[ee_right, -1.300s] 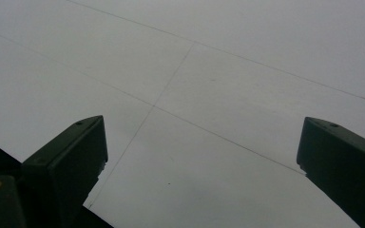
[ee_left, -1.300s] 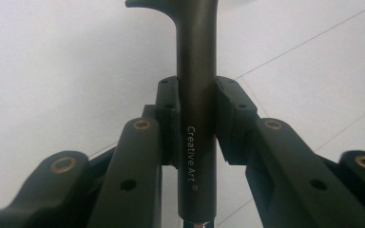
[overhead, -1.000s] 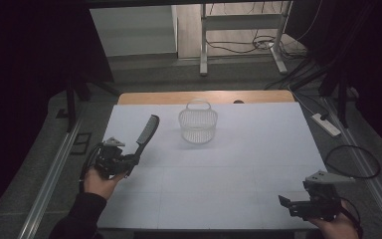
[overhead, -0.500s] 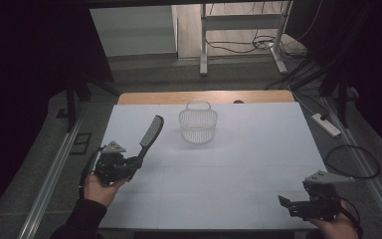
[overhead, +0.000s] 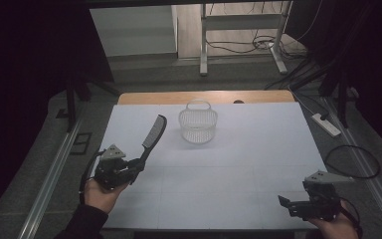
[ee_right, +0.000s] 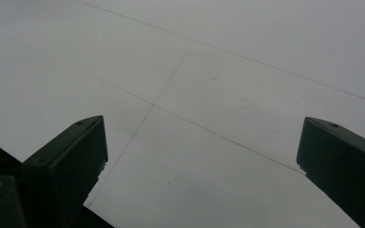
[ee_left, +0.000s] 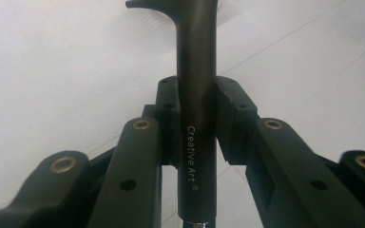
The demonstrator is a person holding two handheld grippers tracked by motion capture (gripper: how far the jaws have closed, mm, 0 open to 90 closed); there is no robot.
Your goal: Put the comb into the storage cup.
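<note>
Left gripper (overhead: 140,163) clamped tight on a slim, smooth black comb (overhead: 153,134) by its round handle, toothed blade slanting beyond the jaws toward a translucent ribbed basket (overhead: 198,126).

1. The comb (overhead: 154,133) is black; its handle (ee_left: 197,95) reads dark grey-brown up close, with pale "Creative Art" lettering.
2. The basket (overhead: 198,123) is a see-through white mesh of fine lines.
3. The table (overhead: 258,149) is covered in white, crossed by thin grey seams; a light wooden strip (overhead: 179,97) runs along its far edge.
4. The left gripper (ee_left: 196,102) is black with brass-coloured rivets and a grey plate on top.
5. The right gripper (ee_right: 202,142) is black too.
</note>
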